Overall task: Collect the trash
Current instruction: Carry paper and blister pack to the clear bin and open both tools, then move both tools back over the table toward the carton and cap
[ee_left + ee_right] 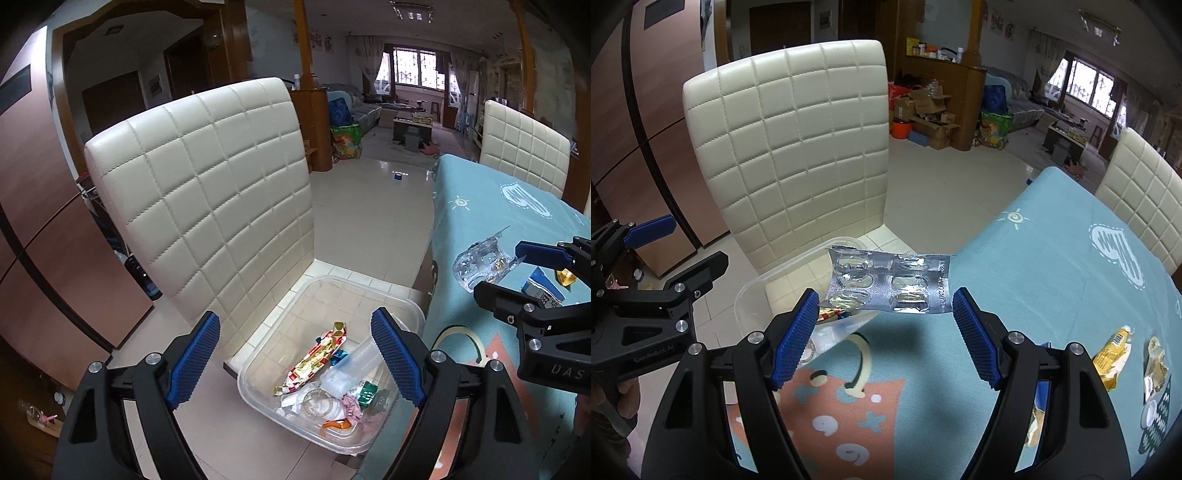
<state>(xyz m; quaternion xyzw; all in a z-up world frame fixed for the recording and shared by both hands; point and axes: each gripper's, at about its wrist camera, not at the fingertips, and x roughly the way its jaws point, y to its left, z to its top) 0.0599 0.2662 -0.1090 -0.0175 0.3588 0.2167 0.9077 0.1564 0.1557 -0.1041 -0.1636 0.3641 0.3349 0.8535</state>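
Observation:
My left gripper (295, 332) is open and empty above a clear plastic bin (332, 281) that sits on a cream chair seat. Inside the bin lie a colourful foil wrapper (314, 362), a clear cup (356, 363), a green carton (367, 391) and pink crumpled paper (351, 404). My right gripper (884, 300) is shut on a silver blister pack (886, 280), held by its two side edges over the table's edge, beside the bin (750, 291). The left wrist view shows that pack (480, 258) in the right gripper (498, 267). The left gripper (698, 240) appears at the far left.
The cream quilted chair (207, 192) stands against the table with the light blue patterned cloth (1034, 258). On the cloth lie a yellow wrapper (1112, 358), a torn gold wrapper (1154, 365) and a blue and white box (543, 288). A second chair (1145, 192) stands beyond.

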